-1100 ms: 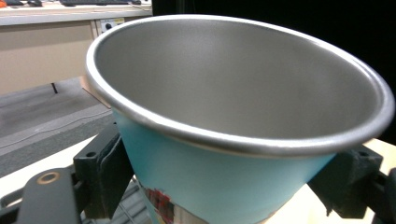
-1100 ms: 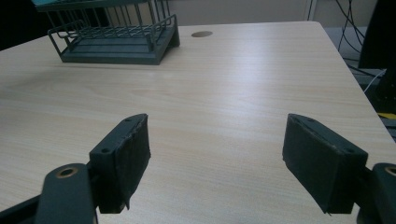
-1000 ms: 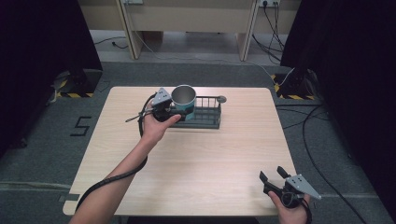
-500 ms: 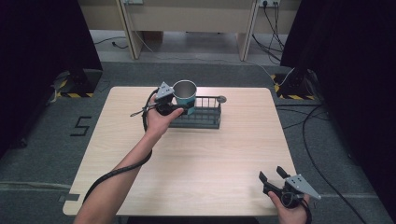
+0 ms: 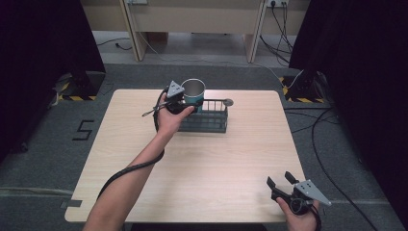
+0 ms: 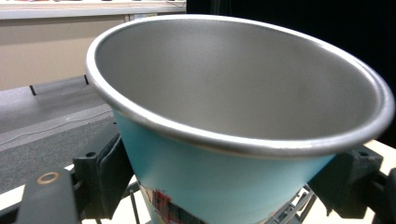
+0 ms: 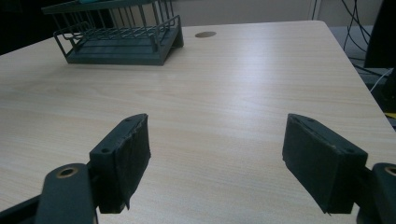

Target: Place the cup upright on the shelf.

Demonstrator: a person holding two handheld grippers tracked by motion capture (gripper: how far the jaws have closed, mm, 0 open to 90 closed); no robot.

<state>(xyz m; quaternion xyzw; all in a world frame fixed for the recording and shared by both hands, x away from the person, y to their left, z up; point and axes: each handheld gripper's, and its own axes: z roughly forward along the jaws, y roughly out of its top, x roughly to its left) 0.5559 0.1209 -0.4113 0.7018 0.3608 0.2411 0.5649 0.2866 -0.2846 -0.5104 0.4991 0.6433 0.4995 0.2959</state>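
So the left gripper (image 5: 185, 102) has its jaws clamped on the sides of a teal metal cup (image 5: 193, 91), holding it upright over the left end of the dark wire rack (image 5: 207, 120) at the far side of the wooden table (image 5: 216, 163). In the left gripper view the cup's (image 6: 224, 154) steel inside looks empty. The right gripper (image 5: 281, 185) sits spread wide, holding nothing, near the table's near right corner, well apart from the rack (image 7: 121, 39).

The cup (image 6: 243, 116) has a brushed, matt metal inside, a shinier rolled rim and a smooth teal outer coat. The rack (image 7: 121, 39) is dark, matt coated wire. The table (image 5: 202, 168) is pale wood-grain laminate with a soft sheen. Jaw pads (image 7: 133, 158) look rough, matt black rubber
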